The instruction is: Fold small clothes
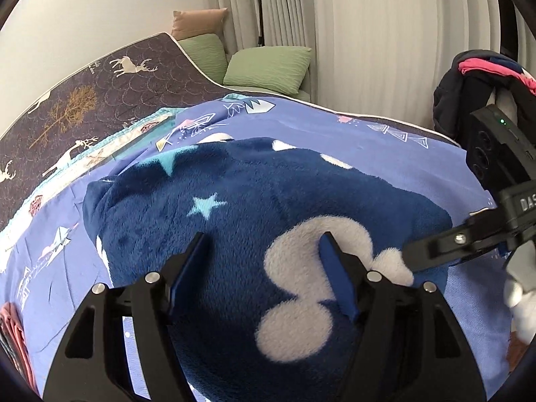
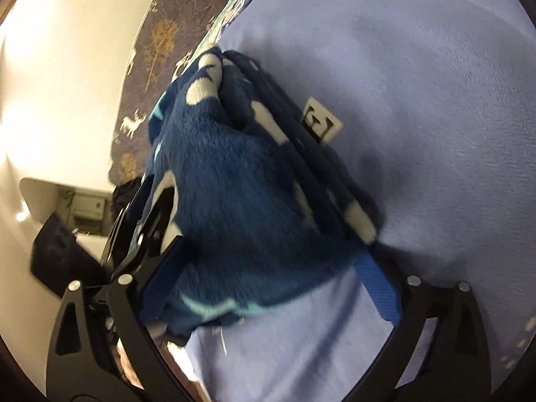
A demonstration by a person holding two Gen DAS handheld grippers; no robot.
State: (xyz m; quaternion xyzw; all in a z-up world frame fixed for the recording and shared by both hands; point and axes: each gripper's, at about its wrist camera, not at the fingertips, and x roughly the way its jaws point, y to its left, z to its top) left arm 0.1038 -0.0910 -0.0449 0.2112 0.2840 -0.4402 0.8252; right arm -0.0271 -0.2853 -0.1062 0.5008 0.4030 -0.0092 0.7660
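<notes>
Fleece garment (image 1: pixel 254 201) lies flat, long axis running left-right across bedsheet (image 1: pixel 301 117).

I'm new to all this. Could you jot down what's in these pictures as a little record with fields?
Place: a bed with a light blue patterned sheet
Garment: dark blue fleece garment with white shapes and pale stars, lying bunched on the sheet
Left gripper: jaws apart above the fleece, pinching nothing
Right gripper: jaws wide, fleece lying between them, not pinched
Background: two green cushions, curtains, a pile of dark and pink clothes
</notes>
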